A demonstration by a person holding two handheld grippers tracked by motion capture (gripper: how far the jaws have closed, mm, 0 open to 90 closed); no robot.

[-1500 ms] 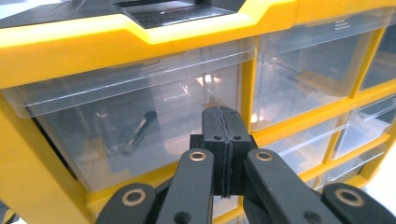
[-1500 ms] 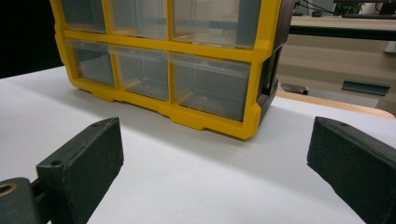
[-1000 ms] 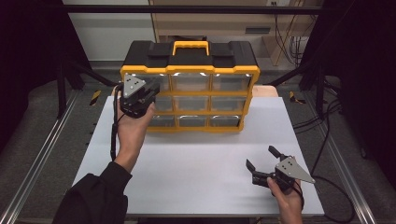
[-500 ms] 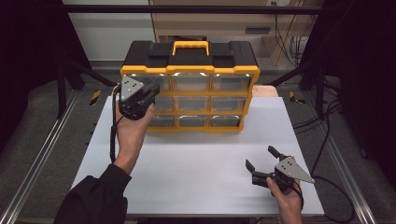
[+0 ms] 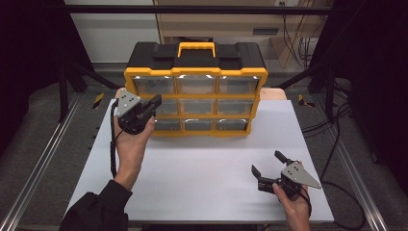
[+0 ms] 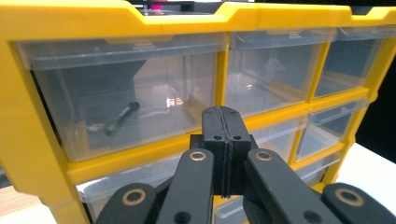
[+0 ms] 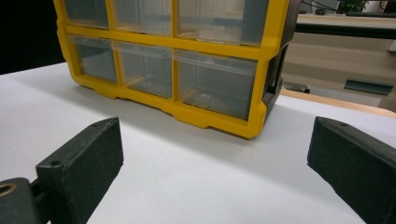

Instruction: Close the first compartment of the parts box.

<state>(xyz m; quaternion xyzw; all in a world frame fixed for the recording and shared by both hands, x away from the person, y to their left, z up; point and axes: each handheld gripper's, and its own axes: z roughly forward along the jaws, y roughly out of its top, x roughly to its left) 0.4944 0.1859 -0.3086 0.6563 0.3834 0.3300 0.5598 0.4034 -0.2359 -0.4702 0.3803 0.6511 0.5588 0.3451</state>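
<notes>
A yellow and black drawer organizer (image 5: 195, 72) with clear plastic drawers stands at the back of the white table (image 5: 202, 183). My left gripper (image 5: 157, 101) is shut with nothing between its jaws, its tips just in front of the left column's middle drawer. In the left gripper view the shut jaws (image 6: 223, 122) point at the yellow rail under the top drawers of the organizer (image 6: 28, 140). A small dark bolt (image 6: 122, 118) lies in the top left drawer. My right gripper (image 5: 266, 161) stands open low over the table's front right, facing the organizer (image 7: 210, 46), with bare table between its pads (image 7: 84, 158).
A yellow carry handle (image 5: 196, 46) sits on the organizer's black lid. Metal frame rails (image 5: 43, 159) run along both sides of the table. Cables (image 5: 332, 120) trail on the floor at the right. A wooden board edge (image 7: 336, 100) shows behind the table.
My left gripper has come down and a little nearer along the organizer's left front, still shut. The right gripper has stayed in place.
</notes>
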